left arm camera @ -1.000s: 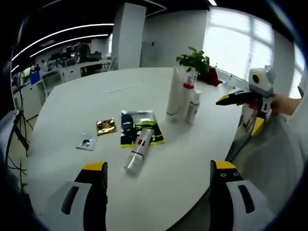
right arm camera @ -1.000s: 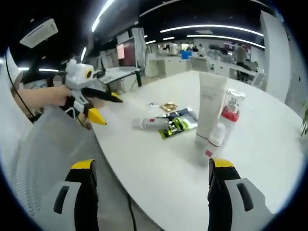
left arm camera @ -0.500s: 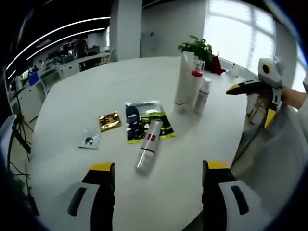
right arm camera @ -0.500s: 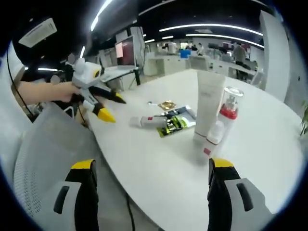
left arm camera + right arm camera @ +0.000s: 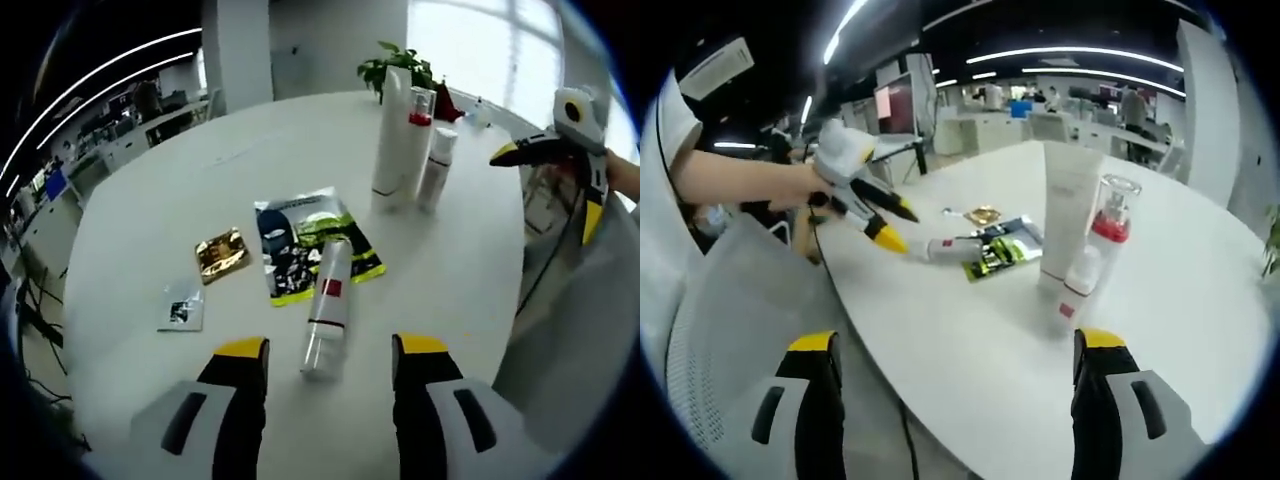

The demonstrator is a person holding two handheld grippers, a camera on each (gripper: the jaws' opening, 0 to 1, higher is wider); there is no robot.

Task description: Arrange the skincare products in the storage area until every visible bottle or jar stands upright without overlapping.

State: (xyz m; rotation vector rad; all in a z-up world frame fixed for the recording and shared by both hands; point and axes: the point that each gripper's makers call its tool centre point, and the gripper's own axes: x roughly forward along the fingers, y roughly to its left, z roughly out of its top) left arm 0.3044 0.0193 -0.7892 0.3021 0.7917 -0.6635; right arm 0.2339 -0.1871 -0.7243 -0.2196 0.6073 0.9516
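A silver-white bottle (image 5: 328, 305) with a red label lies on its side, its far end resting on a dark-and-green sachet (image 5: 300, 240). My left gripper (image 5: 330, 352) is open just short of the bottle's near end, one jaw on either side of its line. Farther back a tall white tube (image 5: 392, 135), a clear bottle with a red pump (image 5: 419, 140) and a small white bottle (image 5: 437, 170) stand upright close together. My right gripper (image 5: 955, 345) is open off the table's edge, well away from the tall tube (image 5: 1068, 225), pump bottle (image 5: 1108, 235) and lying bottle (image 5: 955, 250).
A gold sachet (image 5: 222, 255) and a small pale sachet (image 5: 182, 305) lie left of the bottle on the round white table (image 5: 150, 180). A potted plant (image 5: 395, 65) stands behind the upright group. A mesh chair back (image 5: 750, 300) stands by the table's edge.
My left gripper has moved forward and down toward the lying bottle, and its jaws have come somewhat closer together. The right gripper has hardly moved.
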